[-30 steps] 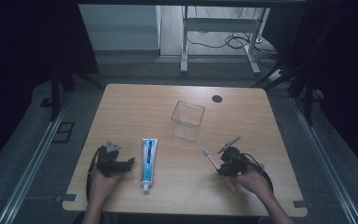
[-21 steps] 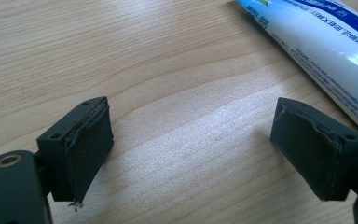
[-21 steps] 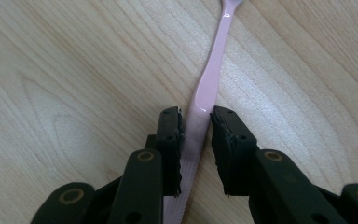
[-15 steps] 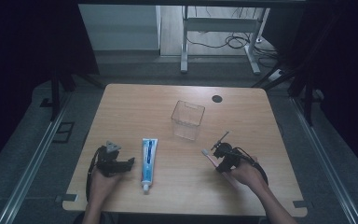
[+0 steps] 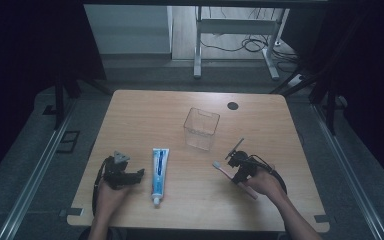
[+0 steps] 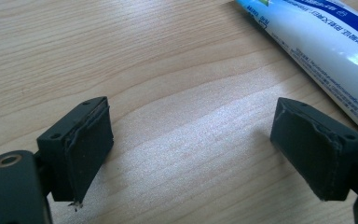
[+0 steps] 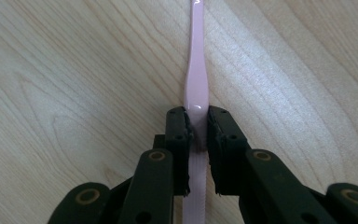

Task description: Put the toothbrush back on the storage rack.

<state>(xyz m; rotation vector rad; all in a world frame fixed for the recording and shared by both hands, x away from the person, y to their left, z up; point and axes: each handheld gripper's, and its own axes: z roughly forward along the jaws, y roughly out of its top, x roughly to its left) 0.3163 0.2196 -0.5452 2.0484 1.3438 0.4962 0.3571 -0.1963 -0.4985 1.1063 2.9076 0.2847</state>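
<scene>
Right gripper jaws just closed, pinching pink toothbrush lower right, near counter edge; left gripper jaws spread – bare counter between.

Left claw spread wide over table, toothpaste tube just beside

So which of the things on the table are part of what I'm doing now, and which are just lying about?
In the job:
- pink toothbrush, clamped in the right gripper

Lying about:
- toothpaste tube
- clear plastic box
- left gripper, open over bare table
</scene>
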